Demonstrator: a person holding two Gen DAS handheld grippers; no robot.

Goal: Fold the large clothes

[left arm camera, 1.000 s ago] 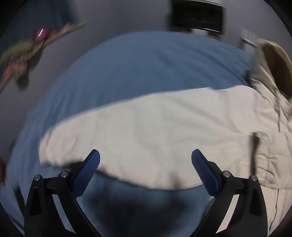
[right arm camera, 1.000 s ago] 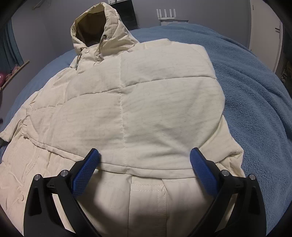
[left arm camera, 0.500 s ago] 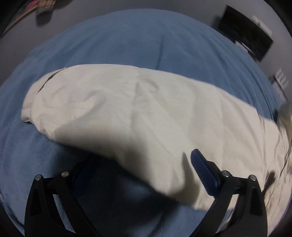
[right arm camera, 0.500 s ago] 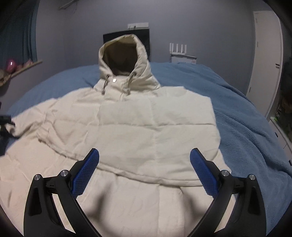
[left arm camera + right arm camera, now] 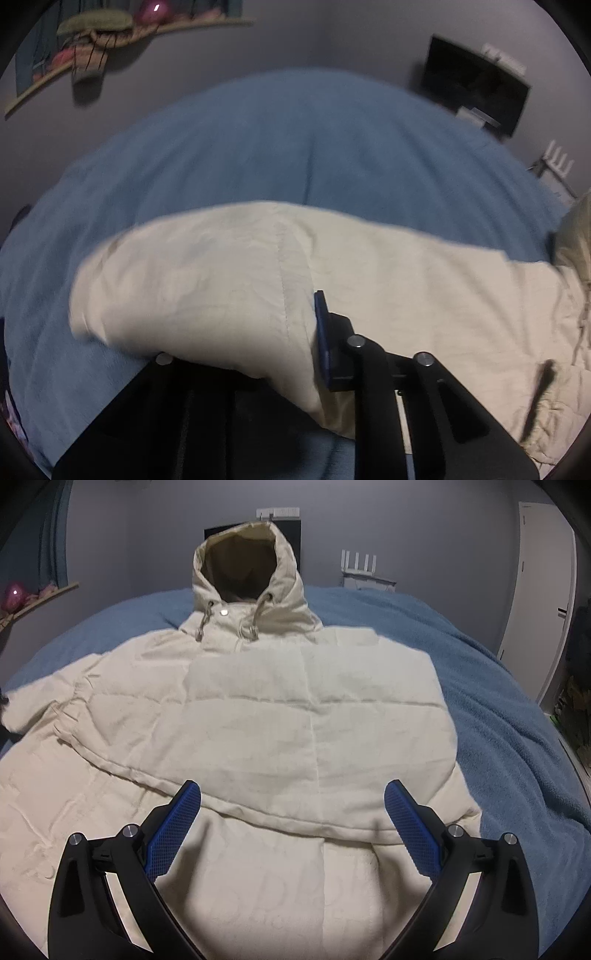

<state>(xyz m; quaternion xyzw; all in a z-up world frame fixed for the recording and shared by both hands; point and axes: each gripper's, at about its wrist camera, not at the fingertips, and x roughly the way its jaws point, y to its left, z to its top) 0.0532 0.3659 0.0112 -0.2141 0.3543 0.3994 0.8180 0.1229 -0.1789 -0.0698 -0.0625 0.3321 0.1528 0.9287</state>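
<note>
A bed covered in a blue fleece blanket carried everything. A cream hooded jacket lay flat on it, its hood propped up toward twelve o'clock. In the left wrist view one sleeve stretched over the blanket toward nine o'clock. Bare blanket showed at three o'clock of the jacket in the right wrist view.

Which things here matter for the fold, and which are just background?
In play:
- cream hooded jacket, laid flat on the bed
- its sleeve, clamped in the left gripper
- right gripper, jaws open above the jacket front
- blue blanket, the work surface

Background:
- wall shelf with clutter
- dark screen
- white router
- door
</note>
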